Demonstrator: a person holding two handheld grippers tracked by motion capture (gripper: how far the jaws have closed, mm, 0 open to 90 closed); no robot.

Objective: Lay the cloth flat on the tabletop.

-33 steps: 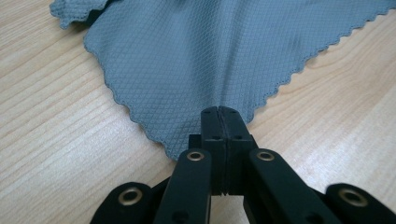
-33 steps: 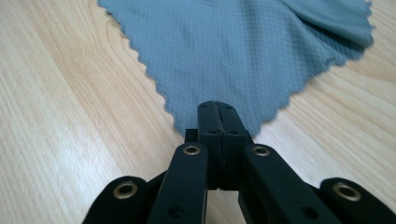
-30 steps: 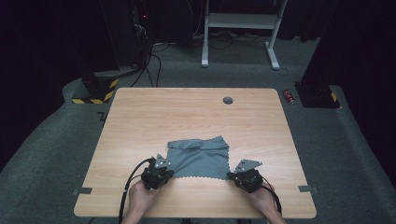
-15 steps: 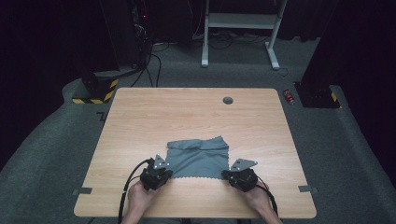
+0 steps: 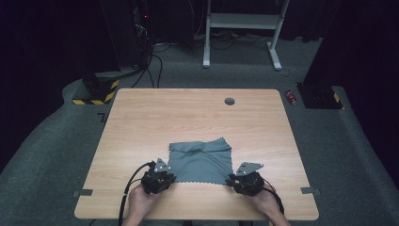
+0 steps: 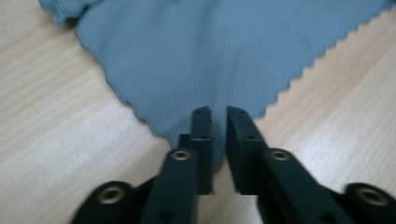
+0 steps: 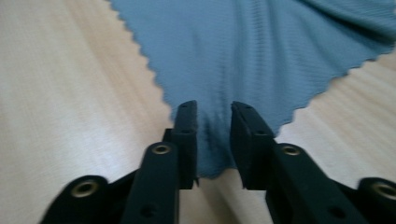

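Pale wooden table [image 5: 197,117], grey carpet all round, dark room behind with a white stand [image 5: 242,21] beyond. One blue-grey cloth [image 5: 201,160] flat near the front edge, bare wood left, right and ahead. Two grippers: left gripper [image 6: 218,122] and right gripper [image 7: 214,122], jaws just parting, each straddling a near corner, pads apart, nothing pinched.

Parted fingers [image 7: 187,140] straddle blue cloth [image 7: 252,51] corner.
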